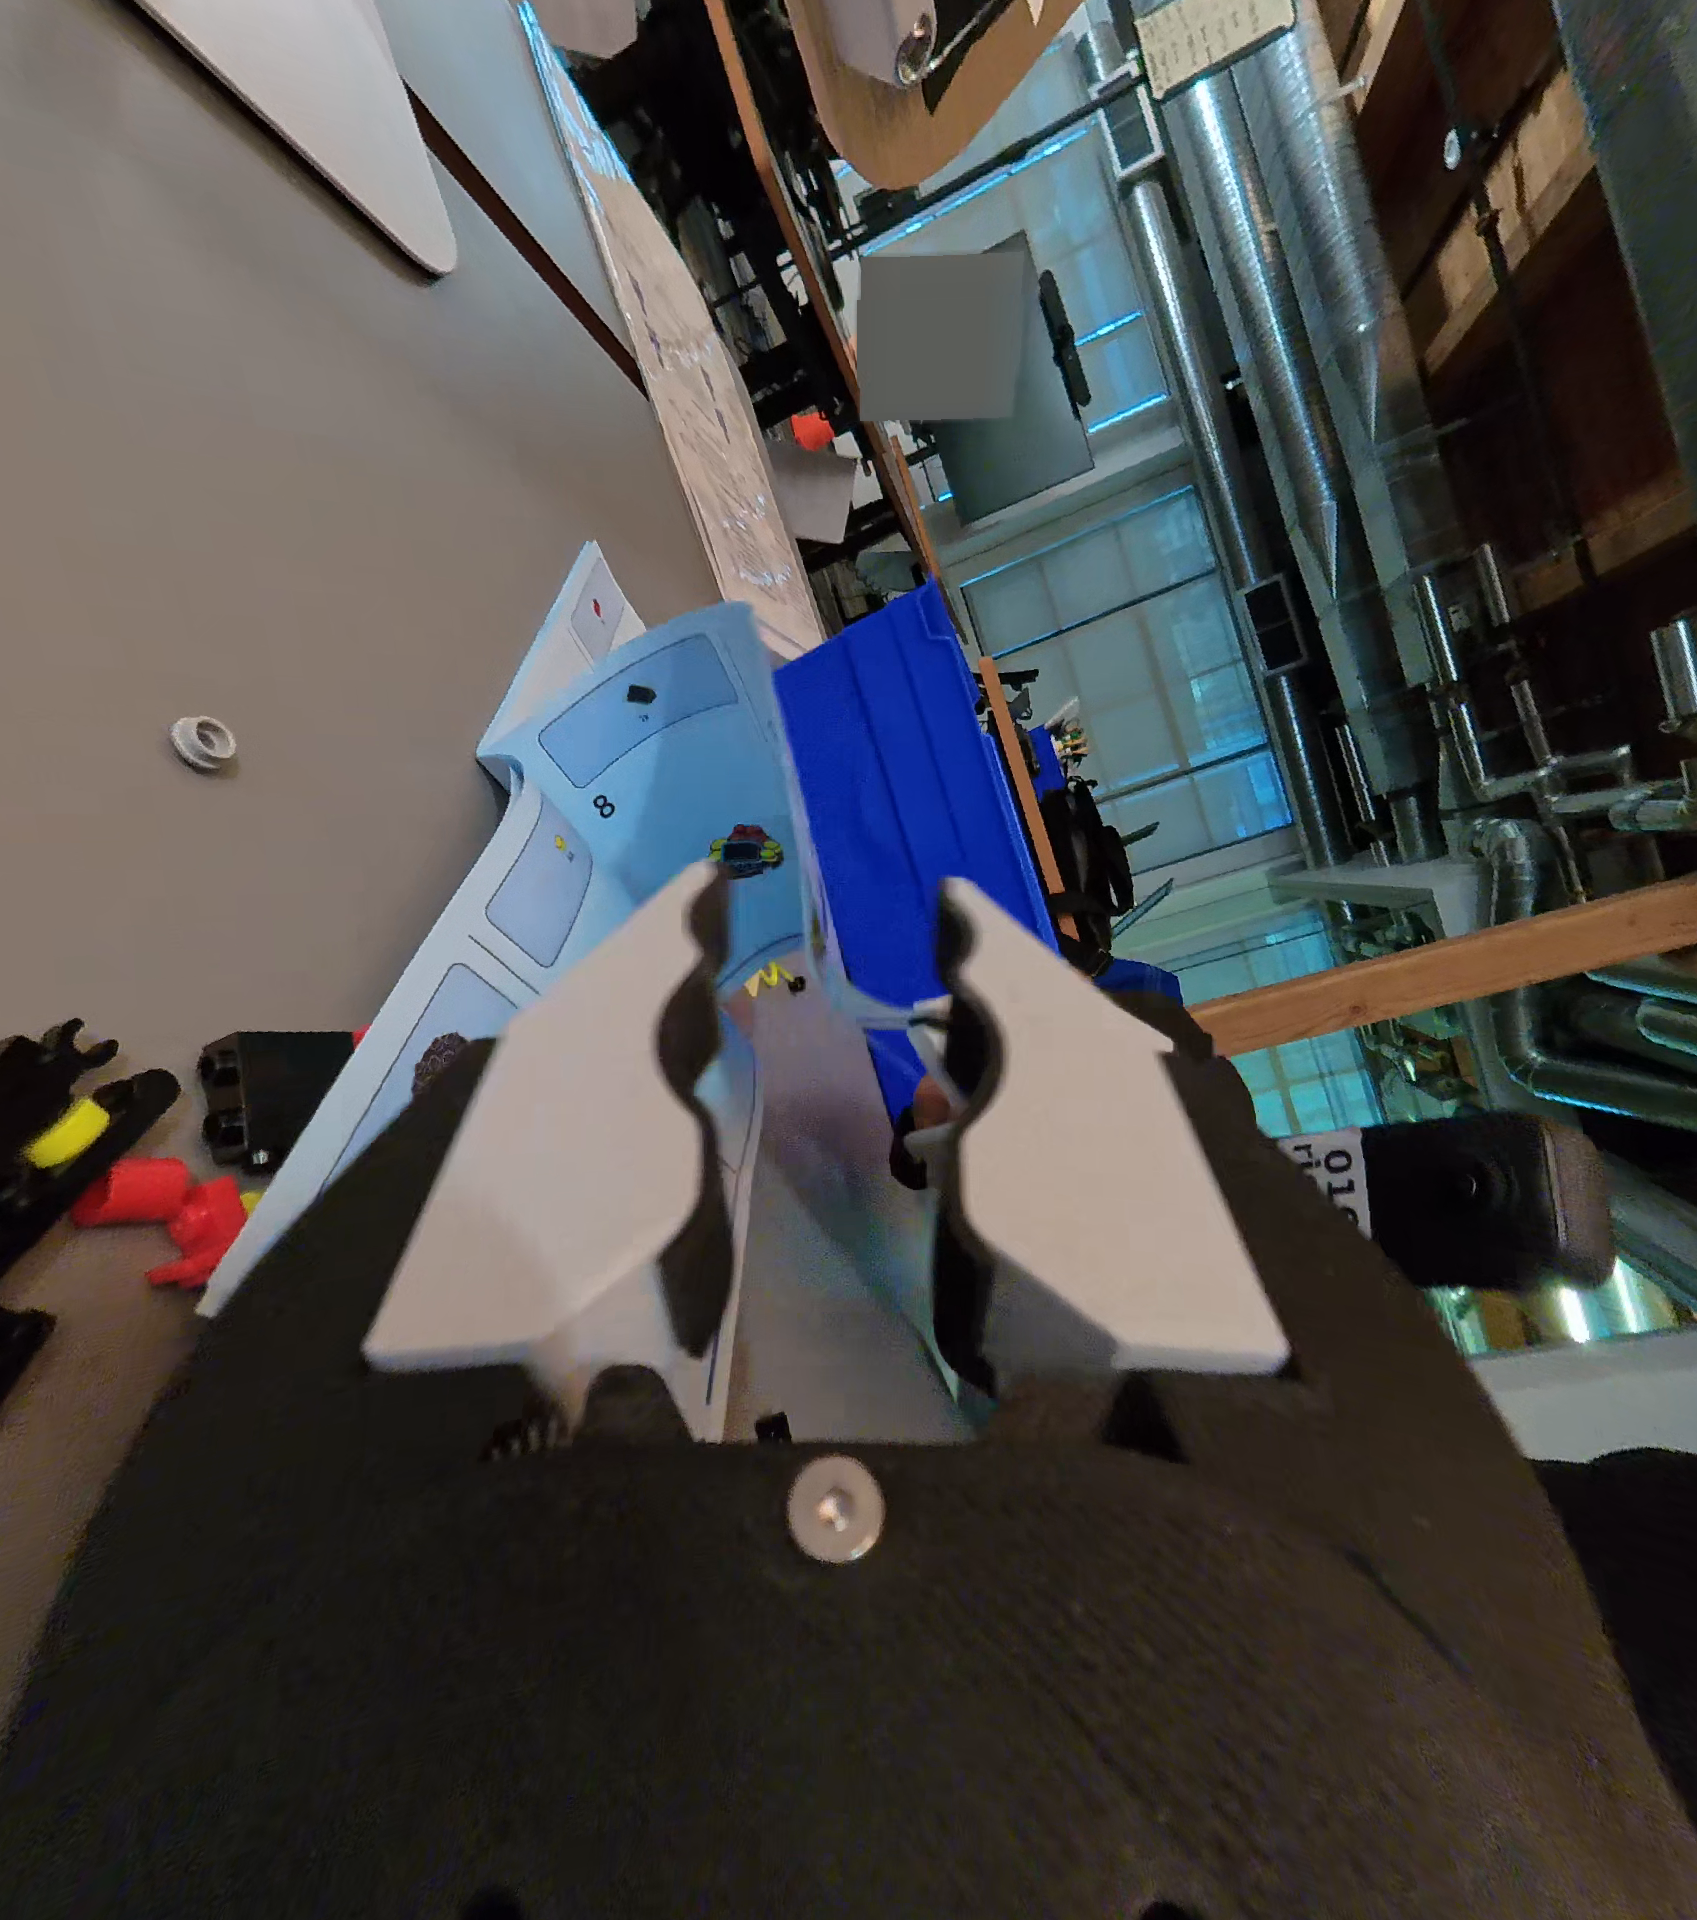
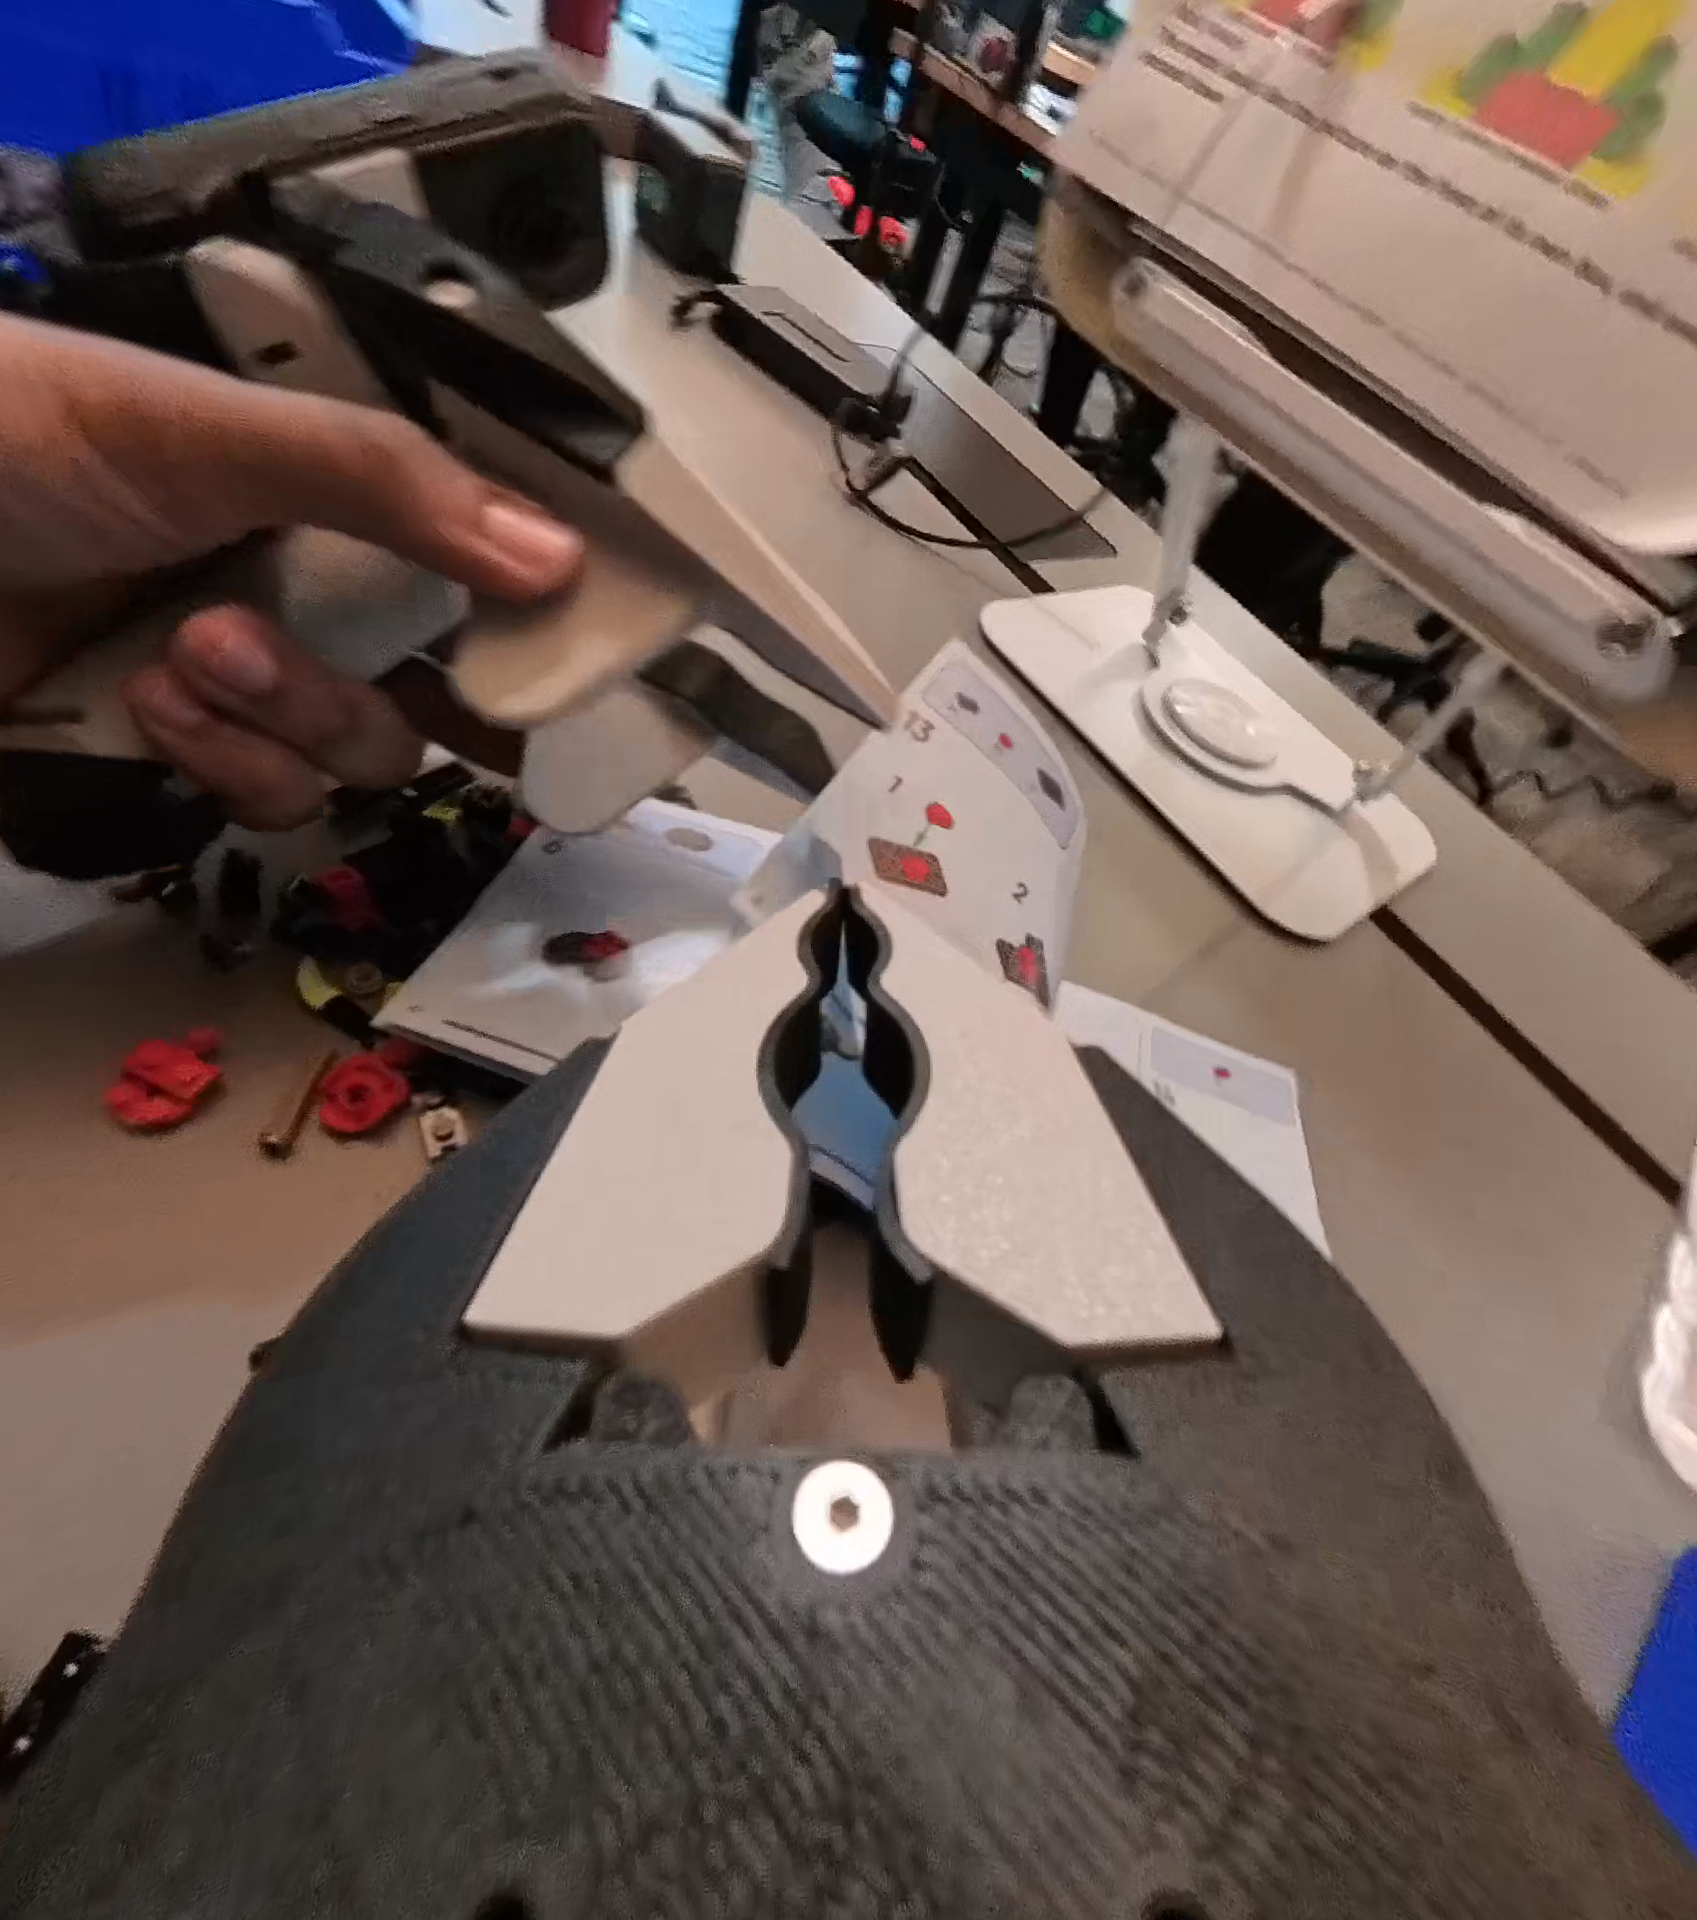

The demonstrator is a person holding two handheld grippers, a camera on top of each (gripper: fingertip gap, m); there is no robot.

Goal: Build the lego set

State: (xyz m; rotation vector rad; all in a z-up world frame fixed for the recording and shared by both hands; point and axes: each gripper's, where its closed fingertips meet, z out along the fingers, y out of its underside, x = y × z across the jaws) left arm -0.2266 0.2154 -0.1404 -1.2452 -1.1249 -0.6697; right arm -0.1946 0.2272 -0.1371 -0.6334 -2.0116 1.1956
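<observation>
Mostly unbuilt: loose red and black lego pieces (image 2: 356, 1049) lie scattered at the table's left, beside the open instruction booklet (image 2: 969, 831). Right gripper (image 2: 842, 909) pinches a booklet page; left gripper (image 1: 828, 883) hangs released above it, empty.

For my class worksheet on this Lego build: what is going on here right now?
A person works with two handheld grippers over a grey table. The left gripper is open at the instruction booklet; the right gripper is shut near its curled page. Loose red and black Lego pieces lie scattered, untouched.
</observation>
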